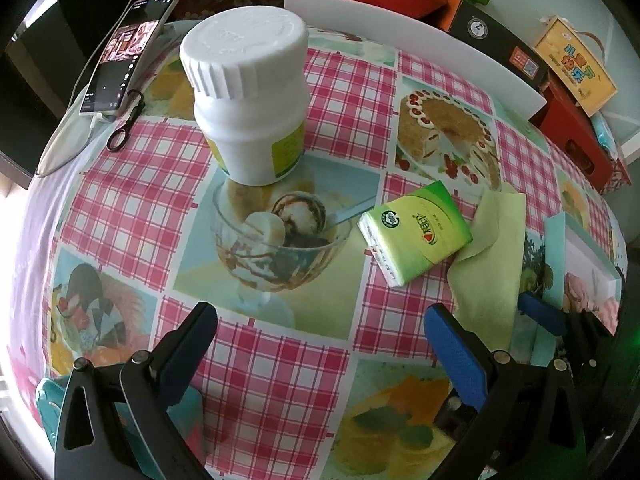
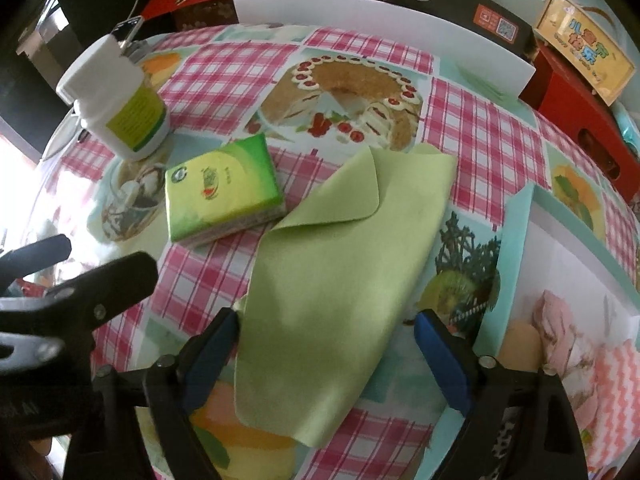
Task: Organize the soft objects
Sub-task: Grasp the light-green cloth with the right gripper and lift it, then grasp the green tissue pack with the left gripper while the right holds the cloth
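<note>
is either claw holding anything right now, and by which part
Nothing is held. The right claw stands open astride the green cloth; the left claw is open over bare tablecloth.

You have one green cloth, one tissue pack, one white bottle, one phone, one pair of scissors and one light-blue box on the table.

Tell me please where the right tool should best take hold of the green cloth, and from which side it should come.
Probably from above, at the near end of the green cloth, which lies flat between the open fingers of the right tool. The far corner is folded over and sits close to the tissue pack, so it seems less free.
</note>
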{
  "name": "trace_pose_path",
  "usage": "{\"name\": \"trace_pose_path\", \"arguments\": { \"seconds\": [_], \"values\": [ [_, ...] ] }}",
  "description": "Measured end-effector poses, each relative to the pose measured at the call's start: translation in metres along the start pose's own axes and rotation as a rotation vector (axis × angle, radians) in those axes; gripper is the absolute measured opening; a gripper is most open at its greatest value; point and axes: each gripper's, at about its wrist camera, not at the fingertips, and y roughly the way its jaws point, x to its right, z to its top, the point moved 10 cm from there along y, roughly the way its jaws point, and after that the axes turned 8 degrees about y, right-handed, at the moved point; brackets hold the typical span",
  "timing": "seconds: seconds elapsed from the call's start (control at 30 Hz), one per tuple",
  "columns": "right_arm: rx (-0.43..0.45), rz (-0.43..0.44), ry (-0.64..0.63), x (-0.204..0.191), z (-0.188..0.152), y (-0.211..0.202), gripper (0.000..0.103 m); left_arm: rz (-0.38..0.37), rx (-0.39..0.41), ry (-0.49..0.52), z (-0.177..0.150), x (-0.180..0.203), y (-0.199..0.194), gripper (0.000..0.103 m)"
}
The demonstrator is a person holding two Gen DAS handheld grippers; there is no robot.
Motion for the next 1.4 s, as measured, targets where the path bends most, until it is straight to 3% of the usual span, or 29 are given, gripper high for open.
{"name": "trace_pose_path", "arguments": {
  "seconds": [0.27,0.43,0.6,0.87,1.4],
  "values": [
    [0.009,0.000,0.011,0.012,0.021,-0.005,0.058,-0.010,-0.005,0.007,0.010,0.005,0.002,0.103],
    [0.015,0.002,0.010,0.019,0.022,-0.005,0.051,-0.021,-0.006,0.006,0.018,0.011,0.004,0.103],
    [0.016,0.000,0.029,0.027,0.019,-0.007,0.033,-0.025,-0.008,0.008,0.021,0.017,0.006,0.103],
    [0.020,-0.002,0.026,0.032,0.018,-0.007,0.016,-0.032,-0.012,0.001,0.023,0.025,0.010,0.103],
    [0.017,0.014,0.056,0.045,0.009,-0.011,0.014,-0.032,0.007,0.041,0.059,0.052,0.023,0.102]
  ]
}}
